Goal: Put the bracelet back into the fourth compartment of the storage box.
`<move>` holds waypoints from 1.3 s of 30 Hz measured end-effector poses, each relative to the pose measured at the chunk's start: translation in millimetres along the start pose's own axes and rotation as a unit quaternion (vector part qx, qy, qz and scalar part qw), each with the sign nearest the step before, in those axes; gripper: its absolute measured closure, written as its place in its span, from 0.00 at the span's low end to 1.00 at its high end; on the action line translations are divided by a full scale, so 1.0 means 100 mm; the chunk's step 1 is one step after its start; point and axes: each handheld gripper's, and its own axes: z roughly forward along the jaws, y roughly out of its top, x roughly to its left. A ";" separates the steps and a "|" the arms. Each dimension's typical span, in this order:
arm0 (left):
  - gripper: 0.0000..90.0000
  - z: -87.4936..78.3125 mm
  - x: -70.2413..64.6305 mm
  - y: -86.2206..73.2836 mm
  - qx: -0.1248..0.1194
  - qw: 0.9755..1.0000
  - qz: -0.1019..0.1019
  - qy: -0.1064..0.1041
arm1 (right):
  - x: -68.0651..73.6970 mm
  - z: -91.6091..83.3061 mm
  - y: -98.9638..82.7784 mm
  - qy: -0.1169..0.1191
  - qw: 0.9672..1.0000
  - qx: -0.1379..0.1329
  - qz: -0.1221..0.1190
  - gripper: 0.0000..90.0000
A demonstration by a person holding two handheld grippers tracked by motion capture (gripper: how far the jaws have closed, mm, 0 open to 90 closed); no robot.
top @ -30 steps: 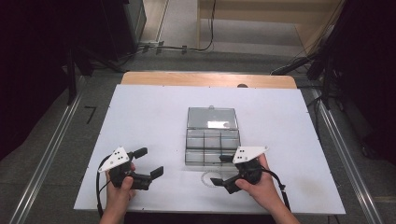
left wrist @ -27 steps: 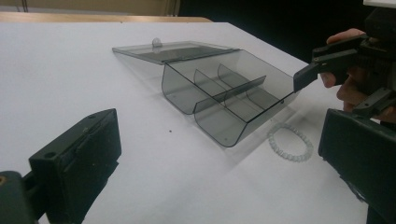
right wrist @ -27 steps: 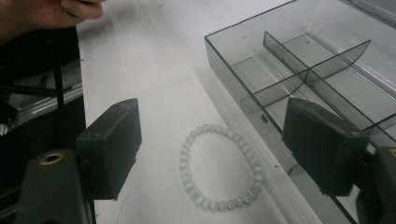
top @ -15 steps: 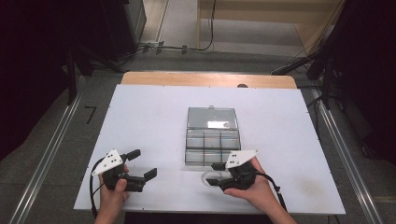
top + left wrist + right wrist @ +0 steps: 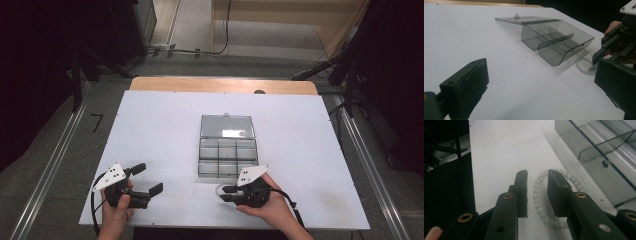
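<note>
On the left of the white table (image 5: pixel 150 125), the left gripper (image 5: pixel 147 179) rests low near the front edge in the person's left hand (image 5: pixel 116 214), its jaws spread wide with nothing between them; in the left gripper view the two black jaws stand far apart over bare tabletop. Toward the middle sits a clear plastic box (image 5: pixel 227 157) divided into small compartments, its lid (image 5: pixel 227 126) thrown back flat on the table behind it. Just in front of the box's near right corner lies a bracelet (image 5: pixel 541 195) of small pale beads, flat on the table in a loop, close beside the box wall but not inside any compartment. The right gripper (image 5: pixel 223 191), held in the right hand (image 5: pixel 267 207), points at the bracelet from the right. Its jaws have just been closing and now stand fairly narrow, with one side of the bead loop between them; in the right gripper view a gap still shows on each side of the beads, so the pads do not yet press on the bracelet.
</note>
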 end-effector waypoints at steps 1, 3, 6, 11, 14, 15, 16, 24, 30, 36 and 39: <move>0.00 0.01 0.00 0.00 0.001 1.000 0.001 0.000 | 0.00 0.01 -0.02 0.000 1.000 0.002 -0.001 0.77; 0.00 0.02 -0.01 0.00 0.005 1.000 0.003 -0.001 | 0.01 0.02 -0.05 -0.001 1.000 0.011 -0.002 0.77; 0.00 0.02 -0.01 0.00 0.006 1.000 0.004 -0.001 | 0.03 0.05 -0.08 0.002 1.000 0.020 0.000 0.77; 0.00 0.01 -0.01 0.00 0.003 1.000 0.003 0.001 | 0.03 0.06 -0.11 -0.007 1.000 0.016 -0.011 0.81; 0.00 0.01 -0.01 0.00 0.003 1.000 0.003 0.001 | 0.08 0.07 -0.13 -0.031 0.999 0.011 -0.033 0.87; 0.00 0.01 -0.01 0.00 0.002 1.000 0.003 -0.001 | 0.09 0.07 -0.13 -0.034 0.999 0.009 -0.036 0.88; 0.00 0.02 -0.02 0.00 0.003 1.000 0.003 -0.002 | 0.09 0.07 -0.14 -0.037 0.998 0.008 -0.041 0.88; 0.00 0.03 -0.03 0.00 0.006 1.000 0.003 -0.002 | 0.11 0.08 -0.15 -0.044 0.998 0.007 -0.049 0.92; 0.00 0.02 -0.03 0.01 0.004 1.000 0.004 0.000 | 0.10 0.08 -0.15 -0.046 0.998 0.002 -0.036 0.94; 0.00 0.02 -0.01 0.00 0.004 1.000 0.000 0.002 | 0.08 0.07 -0.15 -0.037 0.999 0.001 -0.021 0.95; 0.00 0.01 0.00 0.00 0.002 1.000 -0.002 0.001 | 0.09 0.07 -0.14 -0.021 0.999 0.003 -0.026 0.95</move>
